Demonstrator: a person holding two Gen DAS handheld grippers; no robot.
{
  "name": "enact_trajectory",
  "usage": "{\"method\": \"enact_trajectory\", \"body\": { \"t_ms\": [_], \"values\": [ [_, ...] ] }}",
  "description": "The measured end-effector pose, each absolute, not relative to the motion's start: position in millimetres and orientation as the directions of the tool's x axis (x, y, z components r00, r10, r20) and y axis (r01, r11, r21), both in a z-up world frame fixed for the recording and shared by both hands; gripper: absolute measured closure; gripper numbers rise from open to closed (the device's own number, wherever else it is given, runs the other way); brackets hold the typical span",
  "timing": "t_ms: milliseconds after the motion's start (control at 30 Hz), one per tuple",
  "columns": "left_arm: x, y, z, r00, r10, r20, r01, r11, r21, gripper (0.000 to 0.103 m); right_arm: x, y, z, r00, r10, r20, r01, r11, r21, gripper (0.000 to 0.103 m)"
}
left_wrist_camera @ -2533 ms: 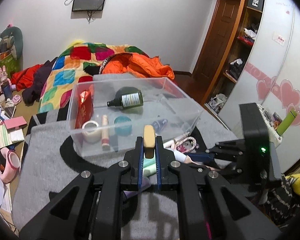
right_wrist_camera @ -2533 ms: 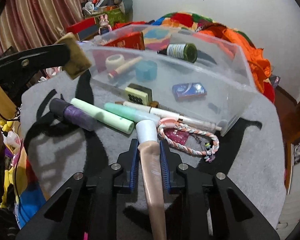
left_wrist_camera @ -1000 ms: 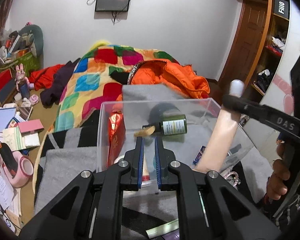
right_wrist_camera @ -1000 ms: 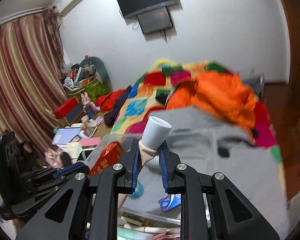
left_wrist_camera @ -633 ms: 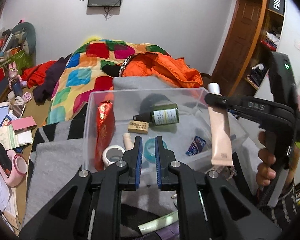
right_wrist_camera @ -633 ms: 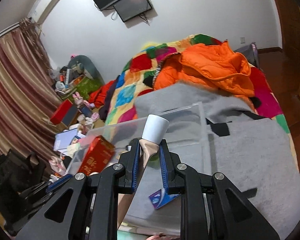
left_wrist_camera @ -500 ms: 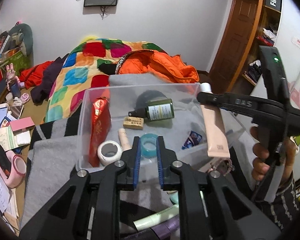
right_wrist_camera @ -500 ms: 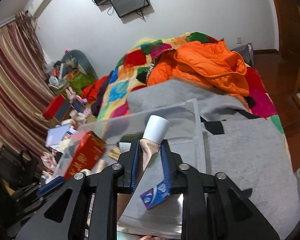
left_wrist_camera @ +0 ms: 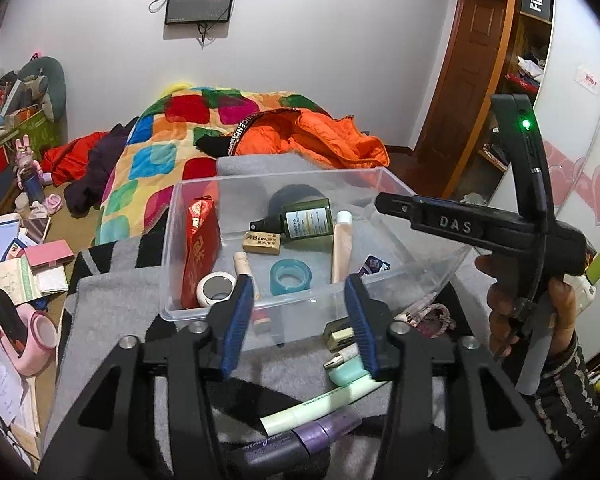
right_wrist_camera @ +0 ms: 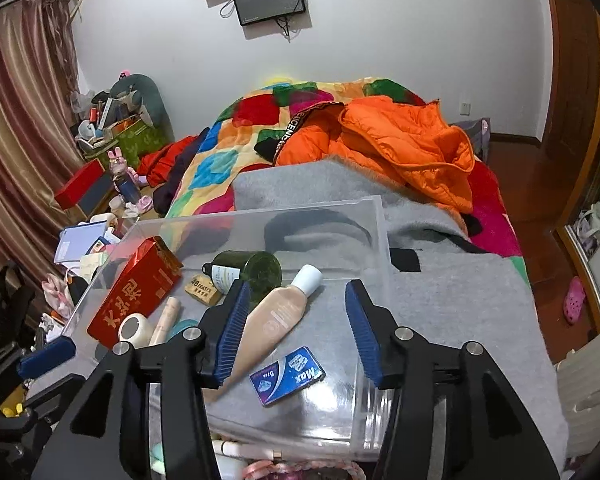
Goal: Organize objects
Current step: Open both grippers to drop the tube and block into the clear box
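Note:
A clear plastic bin (left_wrist_camera: 396,184) stands on a grey blanket. Inside lie a red box (left_wrist_camera: 198,248), a green bottle (left_wrist_camera: 304,220), a tan eraser (left_wrist_camera: 262,242), a white tape roll (left_wrist_camera: 216,286), a teal tape roll (left_wrist_camera: 290,276), a blue packet (right_wrist_camera: 287,375) and a beige tube (left_wrist_camera: 342,248). My left gripper (left_wrist_camera: 298,292) hovers at the bin's near wall, its jaws opening with nothing between them. My right gripper (right_wrist_camera: 296,292) hangs over the bin, jaws opening. The beige tube (right_wrist_camera: 276,316) lies loose on the bin floor below them. A hand (left_wrist_camera: 508,312) holds the right gripper (left_wrist_camera: 420,208).
In front of the bin lie mint pens (left_wrist_camera: 324,400), a purple tube (left_wrist_camera: 300,440), a small gold item (left_wrist_camera: 338,336) and a braided cord (left_wrist_camera: 432,314). A bright quilt (right_wrist_camera: 236,148) and an orange jacket (right_wrist_camera: 400,140) lie behind. Clutter covers the floor at left (left_wrist_camera: 16,276).
Both grippers went from shut to open. The eraser left my left gripper and the beige tube left my right gripper; both now lie in the bin.

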State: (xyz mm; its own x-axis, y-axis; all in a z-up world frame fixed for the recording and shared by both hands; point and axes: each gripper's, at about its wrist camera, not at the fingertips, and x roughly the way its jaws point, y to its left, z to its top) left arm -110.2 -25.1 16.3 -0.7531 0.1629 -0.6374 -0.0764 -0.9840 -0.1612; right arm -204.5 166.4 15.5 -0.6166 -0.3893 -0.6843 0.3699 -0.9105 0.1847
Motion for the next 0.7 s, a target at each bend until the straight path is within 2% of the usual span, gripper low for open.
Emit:
{"method": "enact_trajectory", "body": {
  "t_ms": [200,367,433,700],
  "values": [
    [-97.0,-30.8,26.6,-0.774,0.161,-0.613,-0.06,-0.981,-0.182,0.037,-182.9,173.1,30.9,-0.664,-0.376,-0.646,0.387,-0.912,0.134,0.041],
    [-84.4,-35.0,25.6,-0.77,0.142,-0.622,-0.045,-0.985,-0.169,0.034,-156.5,184.9,45.5,-0.71,-0.373,-0.597,0.405,-0.91,0.088,0.026],
    [-79.5,-34.4,19.9,-0.761,0.129,-0.636,-0.038,-0.987,-0.155,0.024,-145.7,189.6,47.0,-0.723,-0.367,-0.586,0.407,-0.911,0.067,0.021],
    [-58.1,-27.8,-20.2,-0.684,0.118,-0.72,-0.015,-0.989,-0.148,0.022,-122.4,206.8,23.0,-0.708,-0.309,-0.635,0.38,-0.924,0.026,0.02]
  ]
}}
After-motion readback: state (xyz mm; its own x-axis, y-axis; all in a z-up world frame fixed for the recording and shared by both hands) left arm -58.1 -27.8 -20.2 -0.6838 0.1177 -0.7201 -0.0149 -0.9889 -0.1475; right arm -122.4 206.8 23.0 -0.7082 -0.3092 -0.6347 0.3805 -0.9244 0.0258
